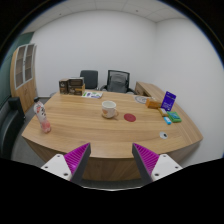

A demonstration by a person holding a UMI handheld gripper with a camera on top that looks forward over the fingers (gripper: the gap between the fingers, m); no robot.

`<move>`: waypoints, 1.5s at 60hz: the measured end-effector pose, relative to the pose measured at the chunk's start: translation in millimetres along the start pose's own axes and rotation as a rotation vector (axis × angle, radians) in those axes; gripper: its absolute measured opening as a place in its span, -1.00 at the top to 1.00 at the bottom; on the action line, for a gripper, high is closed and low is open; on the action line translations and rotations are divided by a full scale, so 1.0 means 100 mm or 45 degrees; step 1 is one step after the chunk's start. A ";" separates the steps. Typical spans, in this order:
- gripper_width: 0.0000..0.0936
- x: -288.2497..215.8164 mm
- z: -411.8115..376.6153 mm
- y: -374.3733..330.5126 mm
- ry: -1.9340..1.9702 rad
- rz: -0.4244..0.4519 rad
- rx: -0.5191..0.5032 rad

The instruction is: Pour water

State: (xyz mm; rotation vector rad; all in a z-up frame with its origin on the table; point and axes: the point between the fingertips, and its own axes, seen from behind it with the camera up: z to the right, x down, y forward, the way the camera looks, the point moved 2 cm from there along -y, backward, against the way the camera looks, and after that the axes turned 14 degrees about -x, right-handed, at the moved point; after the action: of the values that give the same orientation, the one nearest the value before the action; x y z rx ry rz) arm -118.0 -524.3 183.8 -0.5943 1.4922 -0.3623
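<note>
Gripper view looks across one long wooden bench [100, 132] in an office room, with the tool [110, 160] held above its near edge; its two fingers stand wide apart with nothing between them, each showing one magenta pad [76, 158] on its inner face. One plastic bottle [42, 117] stands upright toward the bench's left side, well ahead of the left finger; it has a reddish label, and whether there is water inside cannot be told. One white cup [109, 108] stands near the middle of the bench, well apart from the bottle and far beyond the fingers; its contents cannot be seen from here. Just right of the cup lies one small red round thing [130, 116], flat on the wood. On the right part of the bench there is one purple box [168, 99] standing up, with one teal object [175, 117] near it and one small white object [165, 134] closer to the right finger. Near the far edge lie some white papers [93, 94] and one dark box [72, 87] stands at the far left end. Two dark office chairs [118, 79] stand behind the bench against the far wall, and one wooden cabinet [23, 65] stands by the left wall. Nothing on the bench touches the tool.
</note>
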 end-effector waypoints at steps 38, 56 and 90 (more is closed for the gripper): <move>-0.82 -0.45 -3.27 2.11 0.006 0.219 -0.243; -0.07 -0.66 -3.26 2.84 -0.016 0.350 -0.186; 0.37 -1.83 -2.93 2.24 0.344 0.572 -0.495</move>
State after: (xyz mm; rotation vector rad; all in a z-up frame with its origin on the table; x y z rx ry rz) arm -449.5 -281.6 211.9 -0.5054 1.9224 0.2113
